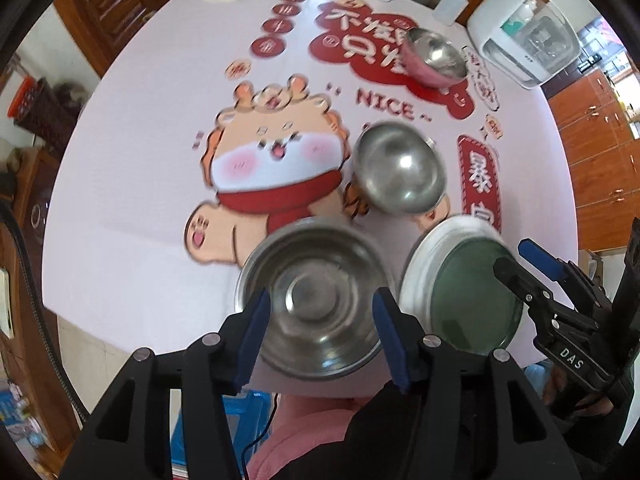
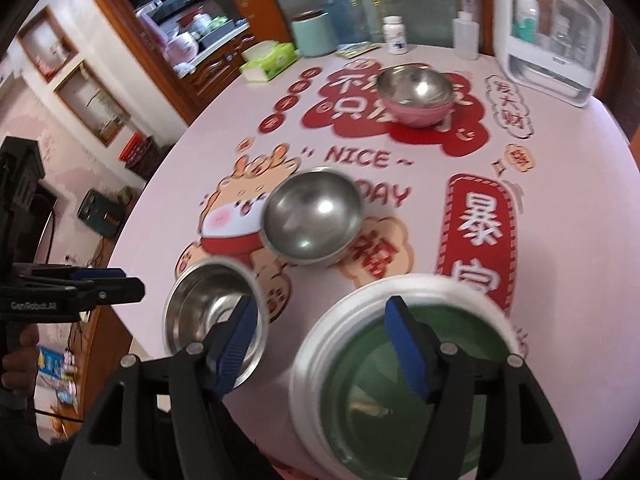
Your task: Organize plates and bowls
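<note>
A wide steel bowl (image 1: 316, 300) stands near the table's front edge. My left gripper (image 1: 322, 336) hovers open over it, its blue pads (image 1: 256, 332) clear of the rim. To its right lies a white plate with a green centre (image 1: 460, 292). My right gripper (image 2: 322, 340) hangs open above the plate's (image 2: 400, 360) left rim, gripping nothing. A smaller steel bowl (image 2: 314, 216) sits mid-table. Farther back, a pink bowl with a steel bowl nested inside (image 2: 416, 96) rests on the red print. Each gripper shows in the other's view: the right gripper (image 1: 520, 264) and the left gripper (image 2: 128, 282).
The round table (image 1: 132, 160) has a pink cartoon-print cover. At its far edge stand a tissue box (image 2: 270, 60), a teal canister (image 2: 314, 36), a white pill bottle (image 2: 394, 34), a clear squeeze bottle (image 2: 466, 38) and a white appliance (image 2: 548, 40). Wooden cabinets surround it.
</note>
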The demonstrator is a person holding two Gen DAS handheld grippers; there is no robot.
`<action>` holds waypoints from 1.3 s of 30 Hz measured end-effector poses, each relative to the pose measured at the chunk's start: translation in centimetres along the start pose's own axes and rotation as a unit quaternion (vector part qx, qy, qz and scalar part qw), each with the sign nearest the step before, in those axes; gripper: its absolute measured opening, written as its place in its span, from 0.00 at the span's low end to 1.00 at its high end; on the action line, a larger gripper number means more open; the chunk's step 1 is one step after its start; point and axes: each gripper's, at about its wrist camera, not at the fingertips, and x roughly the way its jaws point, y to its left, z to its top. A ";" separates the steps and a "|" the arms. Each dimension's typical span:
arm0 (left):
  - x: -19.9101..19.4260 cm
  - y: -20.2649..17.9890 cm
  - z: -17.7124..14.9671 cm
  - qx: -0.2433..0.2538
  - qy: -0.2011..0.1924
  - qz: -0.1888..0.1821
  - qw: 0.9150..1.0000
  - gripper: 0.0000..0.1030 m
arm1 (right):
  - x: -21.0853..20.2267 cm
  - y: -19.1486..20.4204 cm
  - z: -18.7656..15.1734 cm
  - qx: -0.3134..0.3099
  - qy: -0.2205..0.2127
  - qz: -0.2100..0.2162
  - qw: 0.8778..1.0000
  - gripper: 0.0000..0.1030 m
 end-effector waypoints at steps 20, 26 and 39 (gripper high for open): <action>0.2 -9.5 12.1 0.053 -0.028 0.030 0.998 0.59 | -0.9 -10.0 10.3 0.081 -0.042 -0.023 0.996 0.65; 1.7 -10.7 16.1 0.049 -0.029 0.036 0.998 0.59 | 0.7 -11.7 13.4 0.090 -0.045 -0.012 0.995 0.65; 6.5 -11.5 22.5 0.017 -0.018 0.004 1.000 0.59 | 5.9 -14.0 17.5 0.100 -0.041 -0.011 0.994 0.65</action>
